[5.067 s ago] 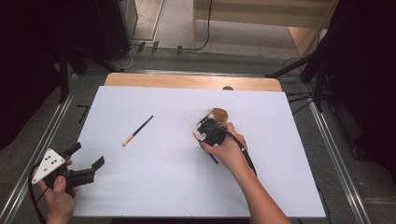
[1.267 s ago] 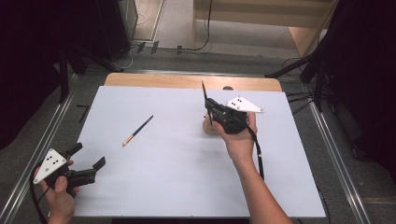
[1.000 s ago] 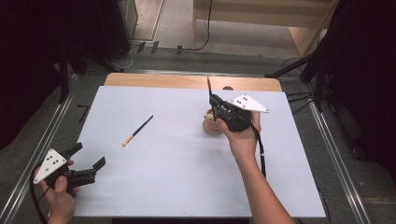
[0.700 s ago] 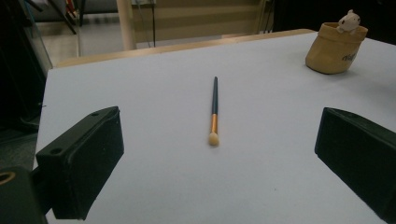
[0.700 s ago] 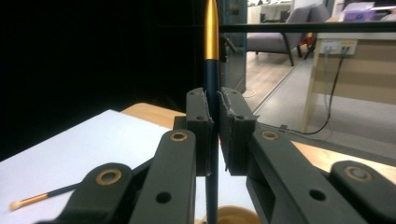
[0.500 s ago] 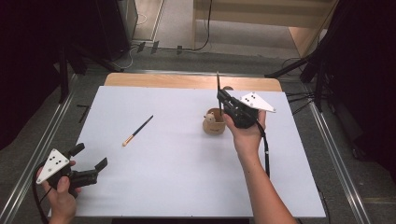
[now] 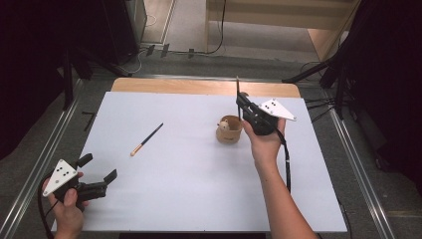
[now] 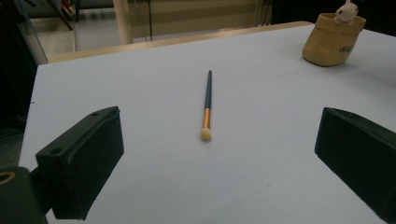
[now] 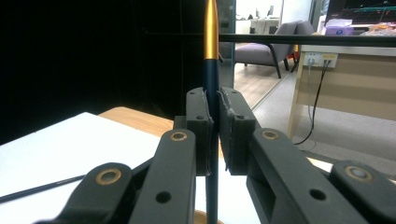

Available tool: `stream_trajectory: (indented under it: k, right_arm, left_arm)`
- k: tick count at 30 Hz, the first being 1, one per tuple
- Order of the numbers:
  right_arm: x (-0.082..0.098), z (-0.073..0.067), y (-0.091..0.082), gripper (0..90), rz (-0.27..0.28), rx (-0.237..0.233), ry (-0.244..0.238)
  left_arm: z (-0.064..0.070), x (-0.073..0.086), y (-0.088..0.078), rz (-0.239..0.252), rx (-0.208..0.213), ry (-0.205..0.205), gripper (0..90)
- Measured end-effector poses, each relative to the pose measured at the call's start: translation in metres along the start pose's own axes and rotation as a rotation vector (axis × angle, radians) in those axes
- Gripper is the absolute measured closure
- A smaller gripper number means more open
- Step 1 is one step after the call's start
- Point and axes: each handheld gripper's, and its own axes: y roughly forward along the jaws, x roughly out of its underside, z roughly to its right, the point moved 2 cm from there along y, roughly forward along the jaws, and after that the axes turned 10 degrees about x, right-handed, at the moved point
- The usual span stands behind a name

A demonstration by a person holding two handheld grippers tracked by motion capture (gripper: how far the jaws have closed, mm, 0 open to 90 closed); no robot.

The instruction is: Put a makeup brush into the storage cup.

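Observation:
My right gripper is shut on a dark-handled brush with a gold ferrule, held upright just right of a tan cup that has a small white figure on its rim. In the right gripper view the pads clamp the brush handle at the gripper. A second brush lies flat on the white sheet, left of centre. My left gripper stands open near the front left corner, aimed at that brush, well short of it. The cup is far right in the left gripper view.
The white sheet covers the table, with a strip of bare wood at the far edge. Metal rails run along both sides. Dark stands and cables sit beyond the table.
The right hand has drifted right and slightly down with the brush, from over the cup to its right side, and the brush now points straight up. The left gripper has stayed put.

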Motion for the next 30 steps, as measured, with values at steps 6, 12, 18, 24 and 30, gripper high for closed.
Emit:
stream_trajectory:
  k: [6, 12, 18, 24, 30]
  right_arm:
    - [0.010, 0.006, 0.004, 84.5, -0.005, 0.006, 0.006]
    - [0.016, 0.006, 0.008, 84.5, -0.017, 0.008, -0.001]
    - [0.021, 0.005, 0.012, 84.5, -0.025, 0.010, -0.003]
    - [0.026, 0.006, 0.014, 84.5, -0.042, 0.014, -0.004]
    - [0.038, 0.010, 0.016, 84.5, -0.057, 0.027, 0.009]
  left_arm:
    - [0.000, 0.000, 0.000, -0.002, 0.001, 0.003, 1.8]
    - [0.000, 0.000, 0.000, -0.003, 0.000, 0.003, 1.8]
    - [0.000, 0.000, 0.000, -0.002, 0.000, 0.004, 1.8]
    - [0.000, 0.000, 0.000, -0.002, 0.000, 0.004, 1.8]
    - [0.000, 0.000, 0.000, -0.001, -0.001, 0.004, 1.8]
